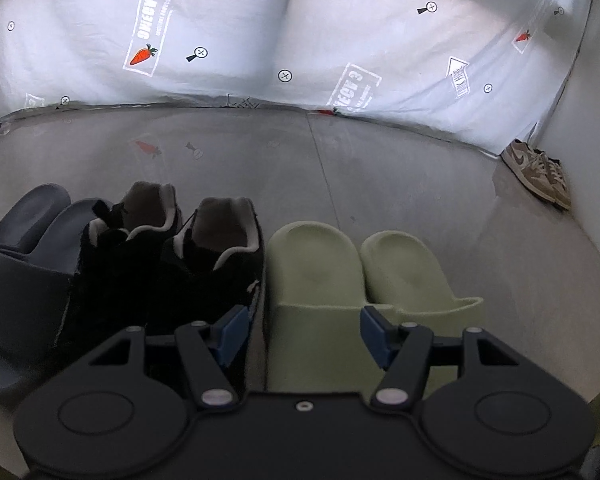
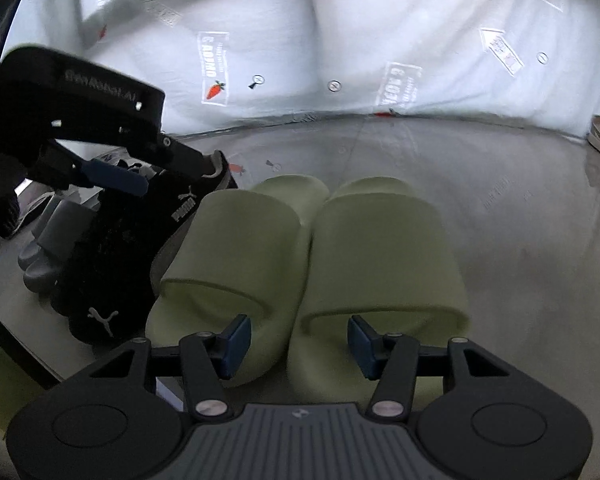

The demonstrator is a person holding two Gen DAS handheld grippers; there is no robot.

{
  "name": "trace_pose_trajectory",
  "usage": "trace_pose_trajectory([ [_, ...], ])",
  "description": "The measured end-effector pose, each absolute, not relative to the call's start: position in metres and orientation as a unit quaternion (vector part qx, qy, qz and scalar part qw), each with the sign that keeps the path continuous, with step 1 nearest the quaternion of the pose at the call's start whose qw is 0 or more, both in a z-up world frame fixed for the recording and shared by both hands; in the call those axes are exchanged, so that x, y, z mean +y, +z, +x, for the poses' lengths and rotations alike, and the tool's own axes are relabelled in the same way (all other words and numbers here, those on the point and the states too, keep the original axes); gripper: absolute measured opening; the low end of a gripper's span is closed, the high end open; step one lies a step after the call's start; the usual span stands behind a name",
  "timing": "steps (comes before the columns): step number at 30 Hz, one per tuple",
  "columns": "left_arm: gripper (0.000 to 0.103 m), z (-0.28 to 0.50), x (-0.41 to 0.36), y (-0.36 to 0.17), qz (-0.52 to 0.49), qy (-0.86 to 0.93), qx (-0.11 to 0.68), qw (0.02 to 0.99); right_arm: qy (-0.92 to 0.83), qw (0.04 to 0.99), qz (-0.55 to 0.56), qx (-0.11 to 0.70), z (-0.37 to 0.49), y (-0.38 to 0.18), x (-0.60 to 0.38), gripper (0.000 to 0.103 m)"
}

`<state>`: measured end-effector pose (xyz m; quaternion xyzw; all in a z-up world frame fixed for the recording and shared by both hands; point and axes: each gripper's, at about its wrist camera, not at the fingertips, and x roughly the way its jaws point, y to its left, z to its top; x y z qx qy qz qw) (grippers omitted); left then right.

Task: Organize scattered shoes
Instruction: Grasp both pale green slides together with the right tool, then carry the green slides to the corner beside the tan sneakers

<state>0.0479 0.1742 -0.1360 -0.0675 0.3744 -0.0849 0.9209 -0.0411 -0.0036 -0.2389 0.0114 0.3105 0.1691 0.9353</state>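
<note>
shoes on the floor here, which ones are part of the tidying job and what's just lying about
Part of the job:
- green slides, side by side
- black Puma sneakers, next to them
- grey slides, at the row's end
- brown sneakers, off by the wall

Just there:
- white printed sheet hanging behind
- grey floor

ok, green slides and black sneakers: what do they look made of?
Green slides: seamless one-piece moulded foam or rubber, matte, thick rounded edges. Black sneakers: dark, dull upper, maybe suede or textile, too dark to tell; pale padded collar lining, printed white logo.
</note>
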Motion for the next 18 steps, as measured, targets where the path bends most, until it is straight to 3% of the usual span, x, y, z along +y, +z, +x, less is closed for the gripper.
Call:
trace_pose_trajectory([
  [4,0.063,0.046,0.178,-0.140,-0.065,-0.080,0.383,0.918,0.172,0.947,-0.023,0.271,-0.040,-0.251,0.004,0.065],
  [6,0.063,0.045,0.180,-0.142,-0.065,-0.077,0.386,0.917,0.167,0.951,-0.037,0.258,-0.038,-0.256,0.011,0.075],
  [10,0.063,0.041,0.182,-0.143,-0.065,-0.072,0.388,0.916,0.151,0.955,-0.034,0.253,-0.032,-0.257,0.016,0.076],
  [12,0.063,0.040,0.183,-0.142,-0.067,-0.067,0.387,0.917,0.138,0.958,-0.036,0.248,-0.029,-0.256,0.017,0.060],
  [18,0.063,0.042,0.188,-0.136,-0.077,-0.055,0.376,0.922,0.146,0.958,-0.049,0.243,-0.023,-0.250,0.015,0.032],
])
